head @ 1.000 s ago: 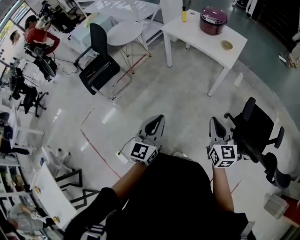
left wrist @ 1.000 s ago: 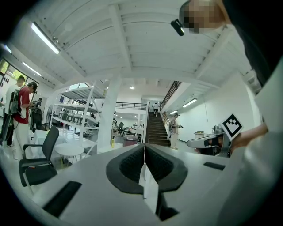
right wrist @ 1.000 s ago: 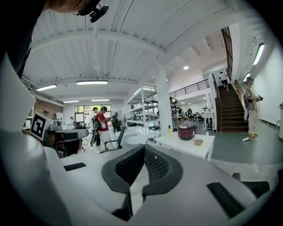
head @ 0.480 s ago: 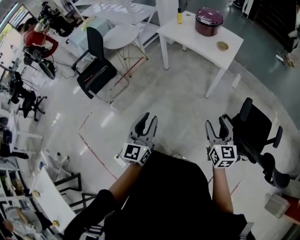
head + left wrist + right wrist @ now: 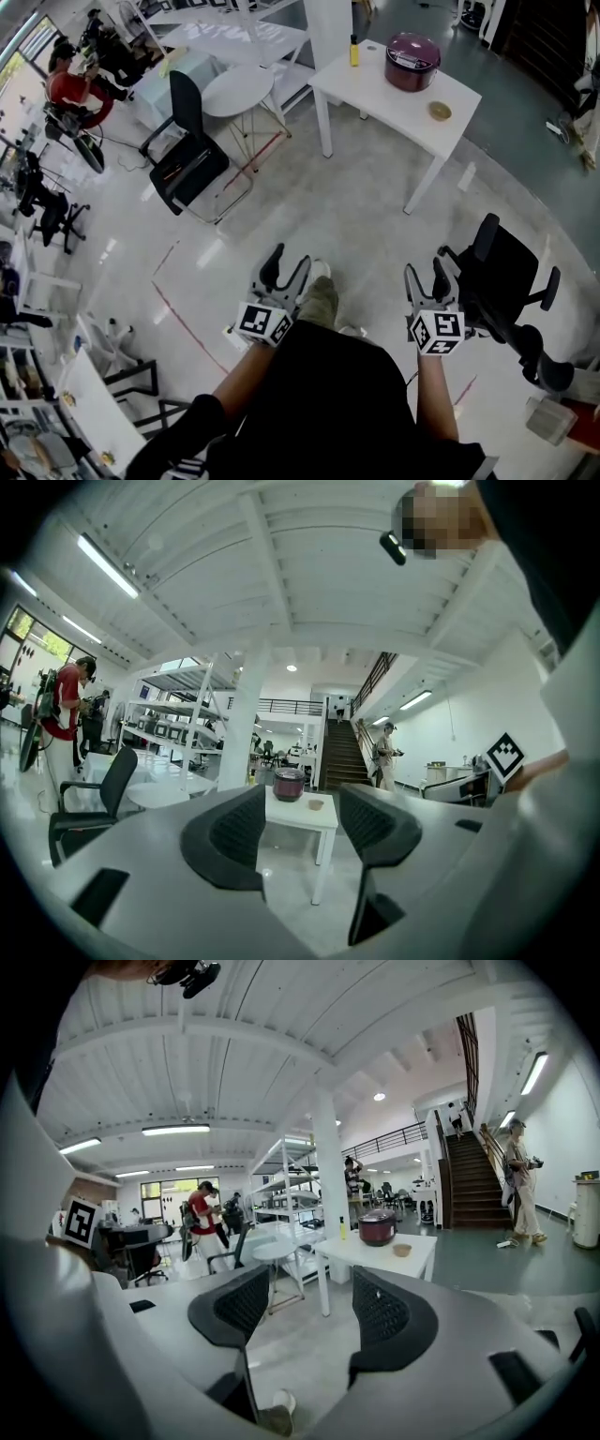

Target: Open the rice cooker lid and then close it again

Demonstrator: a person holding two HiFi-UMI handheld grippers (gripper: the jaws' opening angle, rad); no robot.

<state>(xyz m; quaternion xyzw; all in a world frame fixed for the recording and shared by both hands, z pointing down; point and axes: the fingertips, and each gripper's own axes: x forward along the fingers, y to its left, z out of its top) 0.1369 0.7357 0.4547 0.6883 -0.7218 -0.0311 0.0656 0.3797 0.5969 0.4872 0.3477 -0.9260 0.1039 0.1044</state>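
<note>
A dark red rice cooker (image 5: pixel 412 62) with its lid down stands on a white table (image 5: pixel 380 89) far ahead across the floor. It also shows small in the left gripper view as the rice cooker (image 5: pixel 289 785) and in the right gripper view as the rice cooker (image 5: pixel 377 1227). My left gripper (image 5: pixel 285 269) and right gripper (image 5: pixel 427 277) are held side by side in front of my body, well short of the table. Both have just been opening their jaws and now stand open with nothing between them.
On the table sit a yellow bottle (image 5: pixel 353 51) and a small round dish (image 5: pixel 439 111). A black office chair (image 5: pixel 511 281) stands close on my right, another black chair (image 5: pixel 192 150) and a round white table (image 5: pixel 237 92) on the left. People stand at the room's edges.
Both grippers went from shut to open. The table with the rice cooker has drifted left and up in the head view, and a foot now shows between the grippers.
</note>
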